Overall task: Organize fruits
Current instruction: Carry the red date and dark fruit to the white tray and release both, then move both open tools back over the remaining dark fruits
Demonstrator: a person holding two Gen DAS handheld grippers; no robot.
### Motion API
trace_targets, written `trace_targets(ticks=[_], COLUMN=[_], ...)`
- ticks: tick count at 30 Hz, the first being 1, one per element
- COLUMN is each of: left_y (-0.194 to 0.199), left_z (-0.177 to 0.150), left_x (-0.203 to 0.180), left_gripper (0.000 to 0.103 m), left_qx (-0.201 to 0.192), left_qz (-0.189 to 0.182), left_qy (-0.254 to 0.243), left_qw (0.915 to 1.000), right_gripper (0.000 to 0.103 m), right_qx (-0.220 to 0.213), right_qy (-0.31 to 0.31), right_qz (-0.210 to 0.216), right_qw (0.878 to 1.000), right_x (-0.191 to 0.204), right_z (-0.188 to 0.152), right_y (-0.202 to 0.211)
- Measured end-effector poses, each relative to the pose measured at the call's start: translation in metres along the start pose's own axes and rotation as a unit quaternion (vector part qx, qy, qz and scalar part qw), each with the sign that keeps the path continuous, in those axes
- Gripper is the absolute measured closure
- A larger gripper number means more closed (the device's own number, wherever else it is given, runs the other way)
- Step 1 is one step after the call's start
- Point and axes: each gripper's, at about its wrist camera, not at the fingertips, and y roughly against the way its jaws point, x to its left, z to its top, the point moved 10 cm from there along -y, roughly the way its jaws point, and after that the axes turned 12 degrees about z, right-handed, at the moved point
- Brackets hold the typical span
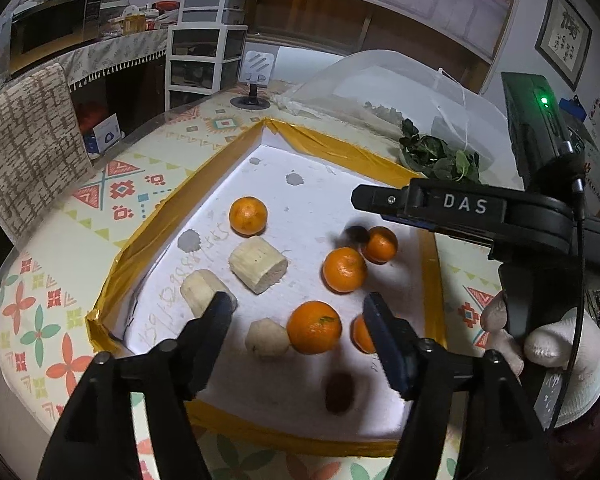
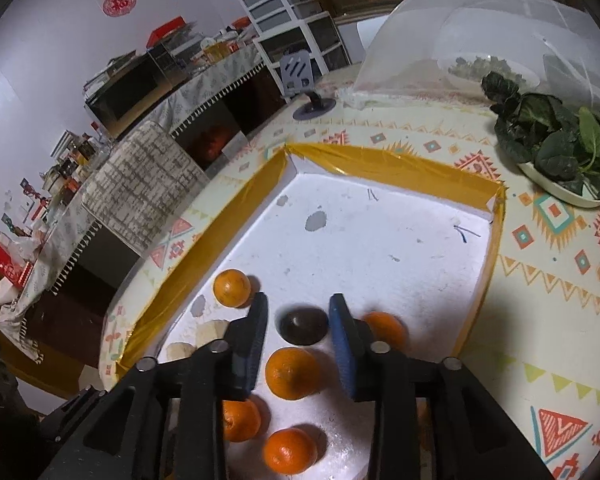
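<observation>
A shallow white foam tray (image 1: 332,184) edged in yellow tape sits on a patterned tablecloth (image 2: 540,280) and holds the fruit: several oranges, pale cut pieces, and small dark round fruits.

In the right wrist view, one dark fruit (image 2: 303,325) lies on the tray floor between the fingers of the right gripper (image 2: 300,322) — the pads stand apart from it on both sides, so the claw is released, gripping nothing. An orange (image 2: 294,372) sits just below it, nearly between the same fingers.

In the left wrist view, the left gripper (image 1: 296,314) is also spread wide and empty, above another orange (image 1: 314,326) and a pale round piece (image 1: 267,338). A second dark fruit (image 1: 340,392), blurred, lies on the tray near the front edge.

Risks, as a judgement: the blur suggests the dark fruits may be rolling, so one could drift against an orange or toward the rim. The fruit is crowded — closing either claw could nudge a neighbour.

Only the left view shows the right tool's body and the white-gloved hand (image 1: 556,344) holding it, plus two larger pale chunks (image 1: 258,264). Only the right view shows the tray's bare far half and a dish of greens (image 2: 556,148).
</observation>
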Motion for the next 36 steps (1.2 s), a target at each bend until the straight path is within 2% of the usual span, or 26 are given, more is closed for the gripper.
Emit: trace_targets(ticks=[4, 6, 7, 8, 11, 14, 16, 21, 26, 29, 30, 32, 36], left_y=[0.014, 0.021, 0.025, 0.029, 0.043, 0.052, 0.059, 0.070, 0.072, 0.061, 0.058, 0.052, 0.045], left_z=[0.001, 0.002, 0.002, 0.002, -0.002, -0.012, -0.017, -0.028, -0.045, -0.064, -0.069, -0.081, -0.088], left_x=[-0.002, -0.003, -0.006, -0.010, -0.030, -0.054, -0.068, -0.102, -0.153, -0.183, -0.190, -0.208, -0.231], left_gripper=[0.025, 0.018, 0.011, 0.009, 0.009, 0.009, 0.009, 0.009, 0.009, 0.010, 0.019, 0.027, 0.027], left_qx=[-0.010, -0.016, -0.016, -0.017, -0.025, -0.025, -0.026, -0.026, -0.025, 0.003, 0.011, 0.024, 0.016], left_qz=[0.005, 0.007, 0.000, -0.010, -0.044, -0.026, -0.032, -0.053, -0.072, -0.084, -0.086, -0.087, -0.079], left_qy=[0.007, 0.008, 0.009, 0.010, 0.001, -0.045, -0.062, -0.094, -0.145, -0.181, -0.190, -0.213, -0.231], left_qw=[0.9999, 0.9998, 0.9998, 0.9998, 0.9987, 0.9983, 0.9972, 0.9938, 0.9864, 0.9799, 0.9780, 0.9728, 0.9696], right_gripper=[0.059, 0.059, 0.059, 0.058, 0.052, 0.052, 0.052, 0.051, 0.049, 0.048, 0.048, 0.048, 0.048], right_qx=[-0.017, -0.028, -0.034, -0.038, -0.056, -0.069, -0.077, -0.111, -0.142, -0.152, -0.154, -0.160, -0.159], right_qy=[-0.001, 0.010, 0.013, 0.013, 0.006, 0.005, 0.001, -0.036, -0.082, -0.109, -0.117, -0.131, -0.148], right_qz=[0.000, -0.009, -0.012, -0.012, -0.014, -0.031, -0.048, -0.090, -0.140, -0.154, -0.158, -0.162, -0.157], right_qw=[1.000, 1.000, 0.999, 0.999, 0.998, 0.997, 0.996, 0.989, 0.976, 0.970, 0.968, 0.965, 0.963], right_x=[0.004, 0.005, 0.005, 0.005, -0.002, -0.018, -0.033, -0.091, -0.153, -0.180, -0.190, -0.204, -0.222], right_z=[0.003, 0.004, 0.004, 0.005, 0.002, -0.008, -0.018, -0.044, -0.074, -0.088, -0.093, -0.099, -0.107], right_y=[0.015, 0.029, 0.037, 0.043, 0.069, 0.100, 0.124, 0.198, 0.268, 0.291, 0.297, 0.305, 0.301])
